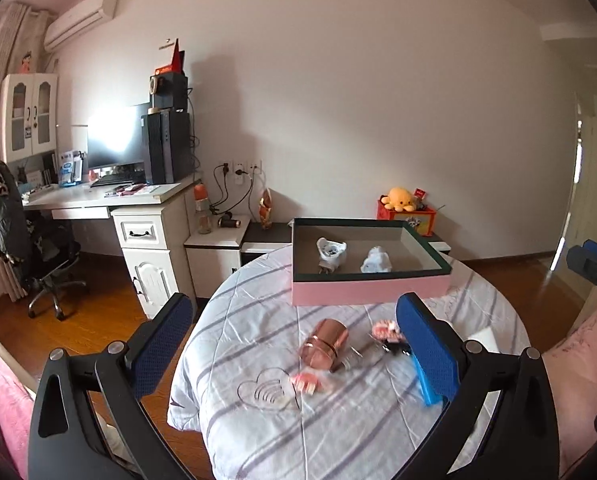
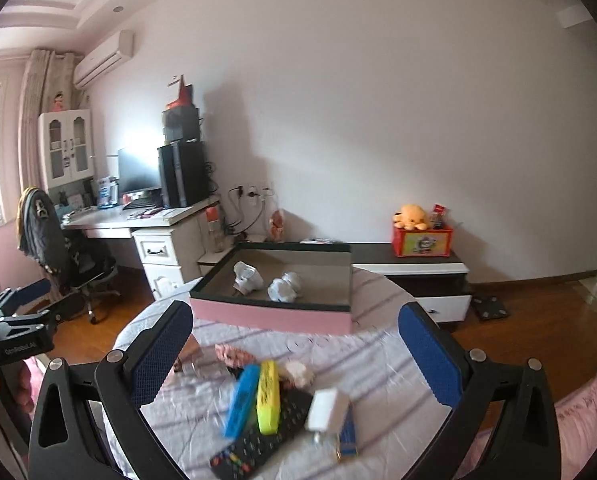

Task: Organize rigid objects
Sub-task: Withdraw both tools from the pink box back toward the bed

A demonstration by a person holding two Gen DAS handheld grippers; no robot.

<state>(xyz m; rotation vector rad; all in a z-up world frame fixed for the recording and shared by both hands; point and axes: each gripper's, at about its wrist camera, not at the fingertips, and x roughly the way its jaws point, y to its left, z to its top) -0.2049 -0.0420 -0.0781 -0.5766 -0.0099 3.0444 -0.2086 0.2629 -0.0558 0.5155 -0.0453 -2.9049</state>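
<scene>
A pink box (image 1: 368, 291) with a dark rim sits at the far side of the striped cloth-covered table (image 1: 338, 420); it holds a white plug adapter (image 1: 330, 251) and a white crumpled object (image 1: 376, 261). My left gripper (image 1: 294, 344) is open and empty above a rose-gold cylinder (image 1: 325, 346), a clear heart-shaped dish (image 1: 267, 394) and pink clips (image 1: 383, 330). My right gripper (image 2: 294, 352) is open and empty above a blue bar (image 2: 241, 400), a yellow bar (image 2: 268, 396), a black remote (image 2: 258, 440) and a white charger (image 2: 327, 409). The box also shows in the right wrist view (image 2: 270, 314).
A white desk (image 1: 98, 200) with monitor and computer tower stands at left, an office chair (image 1: 38, 256) beside it. A low black-and-white cabinet (image 2: 418, 276) behind the table carries a red box with an orange plush toy (image 2: 414, 216). Wooden floor surrounds the table.
</scene>
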